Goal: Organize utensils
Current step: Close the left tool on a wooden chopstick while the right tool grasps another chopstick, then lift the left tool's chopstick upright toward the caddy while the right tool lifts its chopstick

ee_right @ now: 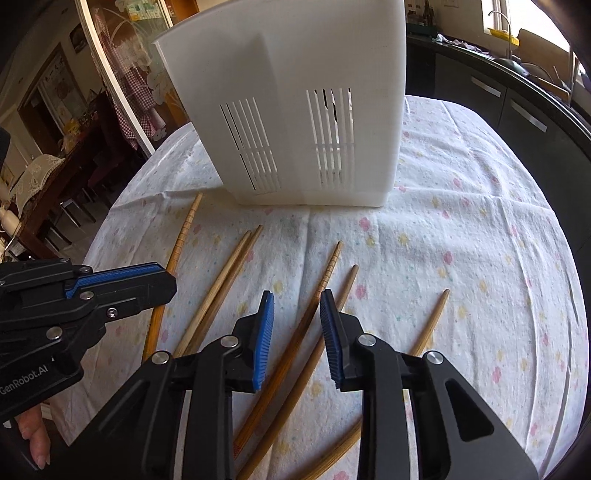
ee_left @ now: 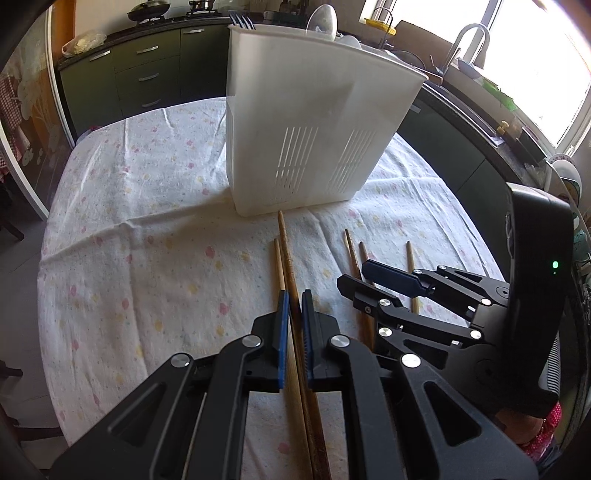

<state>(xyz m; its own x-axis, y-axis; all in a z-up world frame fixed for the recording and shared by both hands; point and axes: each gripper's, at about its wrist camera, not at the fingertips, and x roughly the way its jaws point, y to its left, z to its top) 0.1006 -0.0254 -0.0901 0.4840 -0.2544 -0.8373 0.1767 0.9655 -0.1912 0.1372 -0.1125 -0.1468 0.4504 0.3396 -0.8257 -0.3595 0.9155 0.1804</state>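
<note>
A white slotted utensil holder stands on the table; it also shows in the right wrist view. Several wooden chopsticks lie on the cloth before it. My left gripper has its jaws narrowly around a long ridged chopstick, close to its sides; a paler chopstick lies just left. My right gripper is open low over a ridged chopstick and a plain one. The left gripper shows at the left in the right wrist view, the right gripper at the right in the left wrist view.
The table has a white cloth with small flowers. A fork and a ladle stick out of the holder. Dark kitchen cabinets and a sink with a tap stand behind. More chopsticks lie to the right.
</note>
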